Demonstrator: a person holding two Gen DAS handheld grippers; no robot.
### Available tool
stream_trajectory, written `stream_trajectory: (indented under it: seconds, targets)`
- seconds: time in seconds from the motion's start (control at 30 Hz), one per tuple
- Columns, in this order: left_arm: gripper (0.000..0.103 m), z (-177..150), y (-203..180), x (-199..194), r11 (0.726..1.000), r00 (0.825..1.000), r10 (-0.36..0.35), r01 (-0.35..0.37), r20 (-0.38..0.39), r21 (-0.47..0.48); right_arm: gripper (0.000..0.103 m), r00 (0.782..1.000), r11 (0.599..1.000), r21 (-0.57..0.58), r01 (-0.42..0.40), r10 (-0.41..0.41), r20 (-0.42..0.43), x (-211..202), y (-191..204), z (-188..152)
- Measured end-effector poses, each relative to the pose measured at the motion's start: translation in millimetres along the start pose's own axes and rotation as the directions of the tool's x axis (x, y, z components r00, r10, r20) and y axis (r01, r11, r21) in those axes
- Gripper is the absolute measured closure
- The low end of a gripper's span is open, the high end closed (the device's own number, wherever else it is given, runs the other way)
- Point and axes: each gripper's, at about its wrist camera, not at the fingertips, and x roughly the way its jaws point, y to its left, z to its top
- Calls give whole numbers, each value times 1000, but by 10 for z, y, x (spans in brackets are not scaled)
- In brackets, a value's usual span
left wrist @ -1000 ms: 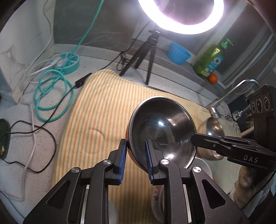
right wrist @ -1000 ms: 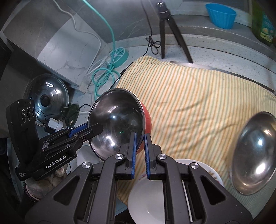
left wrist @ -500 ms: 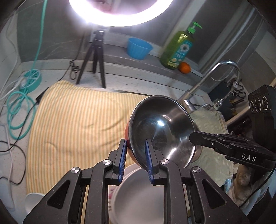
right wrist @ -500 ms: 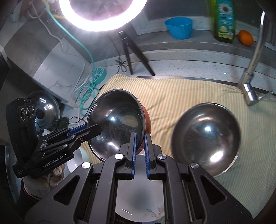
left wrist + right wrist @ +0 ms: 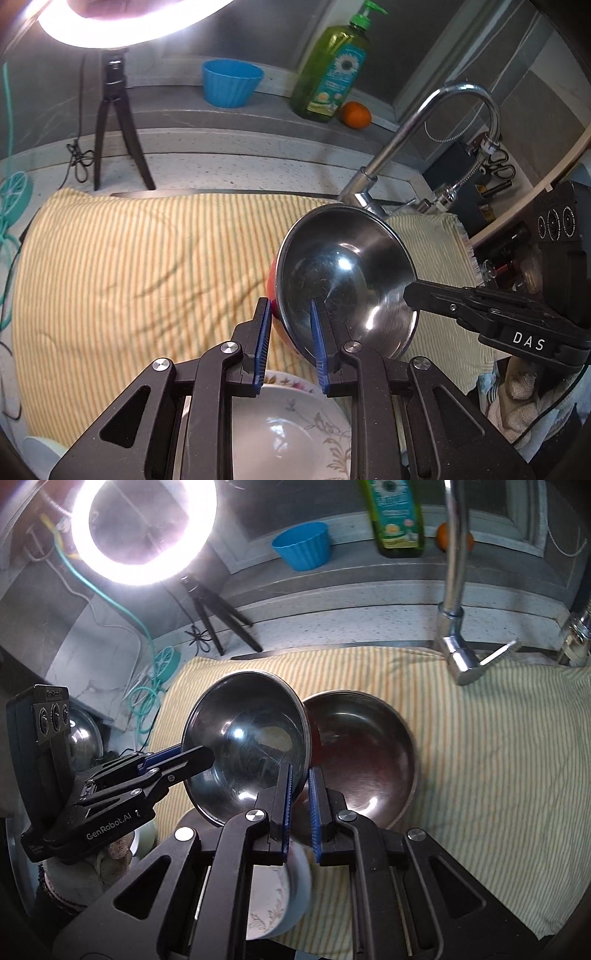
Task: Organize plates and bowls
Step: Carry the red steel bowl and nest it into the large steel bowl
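Note:
I hold a steel bowl with a red outside (image 5: 343,273) tilted above the striped cloth. My left gripper (image 5: 288,325) is shut on its near rim, and my right gripper (image 5: 300,790) is shut on its opposite rim (image 5: 247,738). In the right wrist view a second steel bowl (image 5: 365,757) rests on the cloth just right of and behind the held one. A white flowered plate (image 5: 288,428) lies below the left gripper, and it shows under the right gripper too (image 5: 280,897).
The yellow striped cloth (image 5: 129,266) covers the counter. A tap (image 5: 424,129) rises behind the bowls. A blue cup (image 5: 231,83), a green soap bottle (image 5: 332,66) and an orange (image 5: 355,114) stand on the back ledge. A ring light tripod (image 5: 114,122) stands at back left.
Both grippers have carried the red-backed bowl to the right over the cloth, up to the second steel bowl. The grip on both rims is unchanged.

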Motion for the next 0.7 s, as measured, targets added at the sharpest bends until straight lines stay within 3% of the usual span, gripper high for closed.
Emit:
stream_trajectory:
  seconds: [0.33, 0.7]
  targets:
    - [84, 45, -187, 397, 998, 996, 32, -28, -78, 51, 94, 998, 997, 57, 46, -44, -34, 164, -422, -32]
    - [84, 6, -211, 650, 997, 989, 58, -49, -136, 63, 94, 993, 995, 44, 89, -85, -79, 381, -550, -26]
